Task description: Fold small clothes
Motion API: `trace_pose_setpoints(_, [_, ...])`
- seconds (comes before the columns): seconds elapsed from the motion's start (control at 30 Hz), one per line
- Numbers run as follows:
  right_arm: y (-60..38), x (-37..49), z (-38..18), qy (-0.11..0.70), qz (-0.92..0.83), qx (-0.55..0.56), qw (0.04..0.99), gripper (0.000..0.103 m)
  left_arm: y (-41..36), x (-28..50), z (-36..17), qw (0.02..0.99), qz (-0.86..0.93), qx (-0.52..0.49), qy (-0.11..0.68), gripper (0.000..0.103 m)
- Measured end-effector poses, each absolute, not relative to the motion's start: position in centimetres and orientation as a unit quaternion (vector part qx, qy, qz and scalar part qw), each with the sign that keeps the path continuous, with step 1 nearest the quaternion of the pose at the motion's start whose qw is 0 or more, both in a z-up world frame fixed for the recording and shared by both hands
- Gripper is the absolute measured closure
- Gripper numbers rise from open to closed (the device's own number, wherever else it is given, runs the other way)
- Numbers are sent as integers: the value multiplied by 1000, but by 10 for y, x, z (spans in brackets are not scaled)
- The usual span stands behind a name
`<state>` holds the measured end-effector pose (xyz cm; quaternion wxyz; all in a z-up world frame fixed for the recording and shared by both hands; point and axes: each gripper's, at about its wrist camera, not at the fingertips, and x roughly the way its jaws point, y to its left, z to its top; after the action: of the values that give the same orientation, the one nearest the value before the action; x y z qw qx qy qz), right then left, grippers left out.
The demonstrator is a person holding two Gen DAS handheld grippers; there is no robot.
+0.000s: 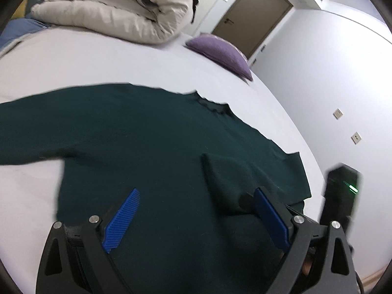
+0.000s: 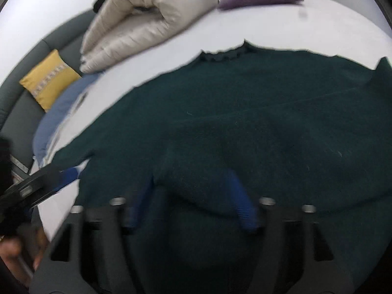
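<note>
Left gripper (image 1: 196,201) with blue fingers spread wide above the dark green sweater (image 1: 147,134), right gripper (image 2: 191,191) fingers apart with a fold of sweater between them, sweater flat on the white bed (image 1: 73,61), rolled cream duvet (image 1: 117,7) and purple pillow (image 1: 220,51) beyond.

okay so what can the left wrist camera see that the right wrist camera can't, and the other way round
Only the left wrist view shows the brown door, the wall sockets and the sweater's long sleeve stretched sideways. Only the right wrist view shows the yellow cushion on the grey sofa. Both show the dark green sweater on the white bed, the rolled cream duvet and the purple pillow.
</note>
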<state>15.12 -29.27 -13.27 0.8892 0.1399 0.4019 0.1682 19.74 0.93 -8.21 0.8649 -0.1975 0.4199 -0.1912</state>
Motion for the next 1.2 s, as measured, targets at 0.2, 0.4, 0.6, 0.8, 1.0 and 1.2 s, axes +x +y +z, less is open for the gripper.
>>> trace_pose_setpoints(0.2, [-321,75,-126,370,160,216,889,28,-42,237,-102,838,-218,-191,462,25])
trace_pose_setpoints(0.4, [-394,49,-145,353,121,315,873,28,-82,258,-126,822,-208,-161,505,54])
trace_pose_setpoints(0.6, [-424,43,-170,340,114,348,866,29,-86,263,-121,825,-206,-150,505,89])
trace_pose_setpoints(0.8, [-455,21,-180,330,114,382,856,29,-86,263,-84,855,-212,-123,458,90])
trace_pose_setpoints(1.0, [-487,33,-179,315,102,449,830,28,-61,278,-56,893,-191,-122,390,91])
trace_pose_setpoints(1.2, [-514,73,-187,302,91,506,802,28,-49,301,-89,893,-171,-113,401,91])
